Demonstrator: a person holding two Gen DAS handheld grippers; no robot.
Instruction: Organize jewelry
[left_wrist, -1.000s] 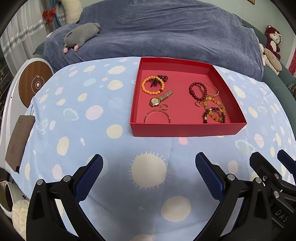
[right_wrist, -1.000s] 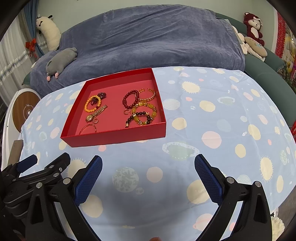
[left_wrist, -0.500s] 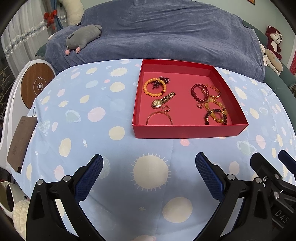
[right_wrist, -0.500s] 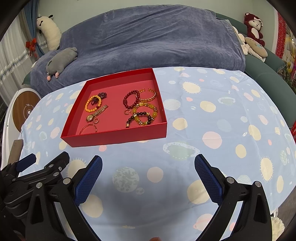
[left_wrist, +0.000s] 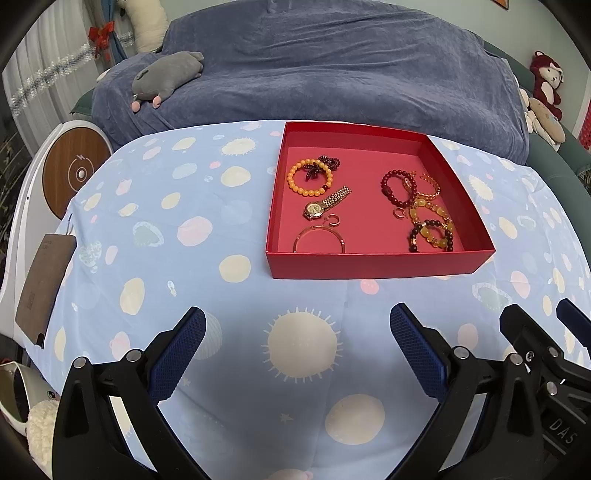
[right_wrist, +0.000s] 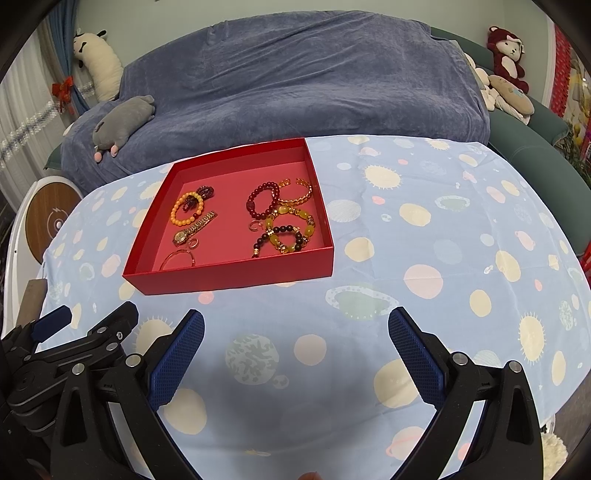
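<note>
A shallow red box (left_wrist: 373, 264) (right_wrist: 236, 273) sits on the blue spotted tablecloth and holds all the jewelry. On its left side lie an orange bead bracelet (left_wrist: 295, 184) (right_wrist: 177, 218), a gold watch (left_wrist: 323, 206) (right_wrist: 192, 229) and a thin gold bangle (left_wrist: 319, 236). Its right side holds a dark red bead bracelet (left_wrist: 393, 192) (right_wrist: 258, 203), a gold cuff (right_wrist: 299, 194) and yellow-and-dark bead bracelets (left_wrist: 430, 230) (right_wrist: 288, 236). My left gripper (left_wrist: 297, 332) and right gripper (right_wrist: 295, 332) stand open and empty, side by side, short of the box's near wall.
Behind the table a sofa under a blue-grey cover (left_wrist: 314, 74) carries a grey plush toy (left_wrist: 166, 75). More plush toys (right_wrist: 506, 51) sit at the right. A round white device with a wooden face (left_wrist: 74, 170) and a brown tag (left_wrist: 40, 284) are at the left.
The left wrist view has pulled back and tilted up a little, so the box looks slightly farther away. Both grippers stay open and the jewelry has not moved.
</note>
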